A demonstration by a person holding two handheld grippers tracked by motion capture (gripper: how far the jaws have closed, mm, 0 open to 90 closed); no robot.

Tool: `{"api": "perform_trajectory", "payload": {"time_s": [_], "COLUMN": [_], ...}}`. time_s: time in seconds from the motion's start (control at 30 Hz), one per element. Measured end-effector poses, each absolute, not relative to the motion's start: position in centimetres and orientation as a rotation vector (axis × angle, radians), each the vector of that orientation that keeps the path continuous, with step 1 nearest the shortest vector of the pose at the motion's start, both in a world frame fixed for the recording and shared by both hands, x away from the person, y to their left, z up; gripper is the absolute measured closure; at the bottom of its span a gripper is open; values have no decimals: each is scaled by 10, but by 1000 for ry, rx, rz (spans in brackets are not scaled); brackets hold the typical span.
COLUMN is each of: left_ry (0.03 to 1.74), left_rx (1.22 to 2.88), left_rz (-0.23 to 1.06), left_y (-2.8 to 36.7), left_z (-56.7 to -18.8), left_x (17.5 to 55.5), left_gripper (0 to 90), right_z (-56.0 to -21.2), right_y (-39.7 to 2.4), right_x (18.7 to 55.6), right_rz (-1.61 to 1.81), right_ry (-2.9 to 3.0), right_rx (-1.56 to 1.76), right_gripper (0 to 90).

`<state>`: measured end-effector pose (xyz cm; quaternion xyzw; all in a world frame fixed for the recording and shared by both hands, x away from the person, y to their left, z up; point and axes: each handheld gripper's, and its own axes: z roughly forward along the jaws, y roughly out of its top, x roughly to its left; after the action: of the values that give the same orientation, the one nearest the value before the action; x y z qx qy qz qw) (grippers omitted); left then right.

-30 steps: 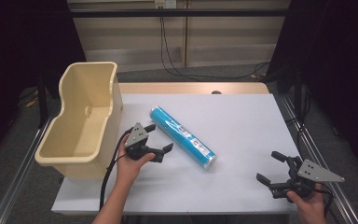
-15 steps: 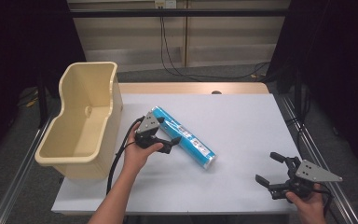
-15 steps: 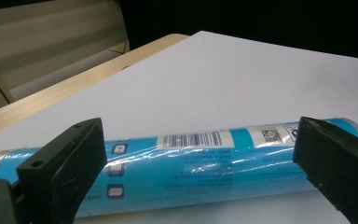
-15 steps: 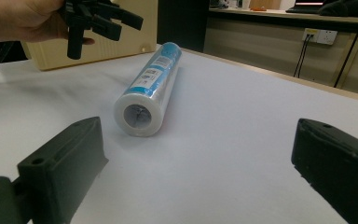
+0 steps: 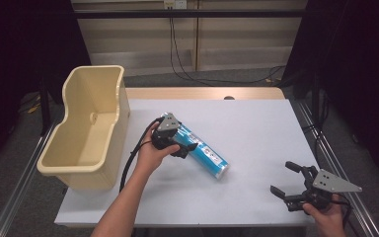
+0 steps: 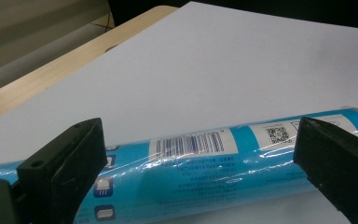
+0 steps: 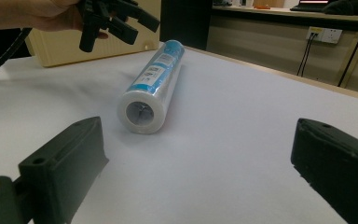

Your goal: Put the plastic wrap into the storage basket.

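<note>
Both forearms come in bare, no sleeves, at the bottom of the high view; the left claw [image 5: 186, 146] is black with a grey three-cornered plate on top and a black cable looping lower left; the right claw [image 5: 289, 179], lower right, matches; each jaw is blocky matt black with a small round hole.

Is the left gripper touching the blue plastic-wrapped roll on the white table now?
Apart. In the right gripper view the left gripper hangs in the air above the blue plastic-wrapped roll, with open space between them; its jaws are spread.
</note>
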<state>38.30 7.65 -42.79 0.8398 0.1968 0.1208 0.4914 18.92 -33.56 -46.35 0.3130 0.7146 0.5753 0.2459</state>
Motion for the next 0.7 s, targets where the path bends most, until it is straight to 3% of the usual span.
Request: {"api": "perform_trajectory", "payload": {"time_s": [0.7], "left_ry": [421], "left_rx": [2223], "left_rz": [210], "left_y": [57], "left_z": [-427], "left_x": [397], "left_gripper": [23], "right_z": [-464], "right_y": [-335], "right_x": [190], "right_rz": [1560], "right_ry": [1974], "right_rx": [843], "right_gripper": [27]}}
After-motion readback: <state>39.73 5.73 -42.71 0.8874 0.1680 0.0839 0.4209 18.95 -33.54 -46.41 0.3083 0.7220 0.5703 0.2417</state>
